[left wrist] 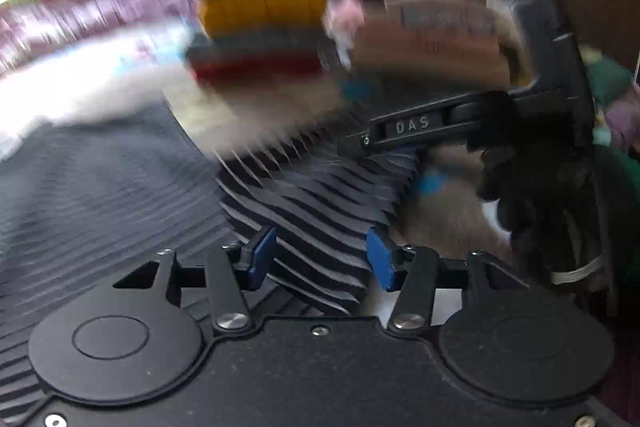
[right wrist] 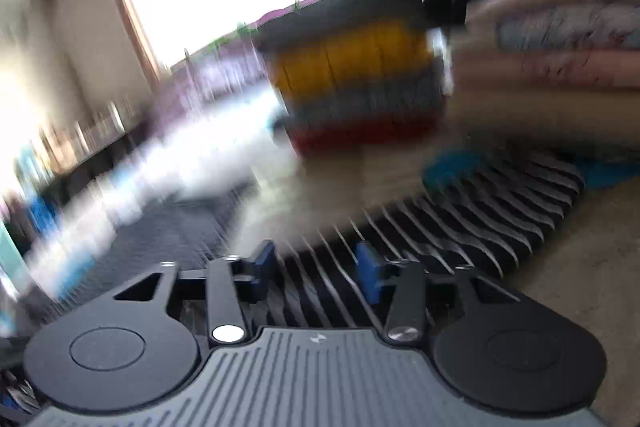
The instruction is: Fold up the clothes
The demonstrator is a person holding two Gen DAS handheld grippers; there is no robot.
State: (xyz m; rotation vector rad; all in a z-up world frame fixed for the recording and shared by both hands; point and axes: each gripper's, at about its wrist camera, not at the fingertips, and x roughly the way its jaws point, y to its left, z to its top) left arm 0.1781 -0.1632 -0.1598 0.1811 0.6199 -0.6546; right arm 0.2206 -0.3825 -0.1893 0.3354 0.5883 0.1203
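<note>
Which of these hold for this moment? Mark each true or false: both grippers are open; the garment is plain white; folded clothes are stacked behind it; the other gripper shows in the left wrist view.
1. Both grippers are open. True: the left gripper and right gripper show gaps between their blue pads.
2. The garment is plain white. False: the striped garment is dark with thin pale stripes.
3. Folded clothes are stacked behind it. True: a blurred stack of folded clothes shows yellow and red layers.
4. The other gripper shows in the left wrist view. True.
</note>
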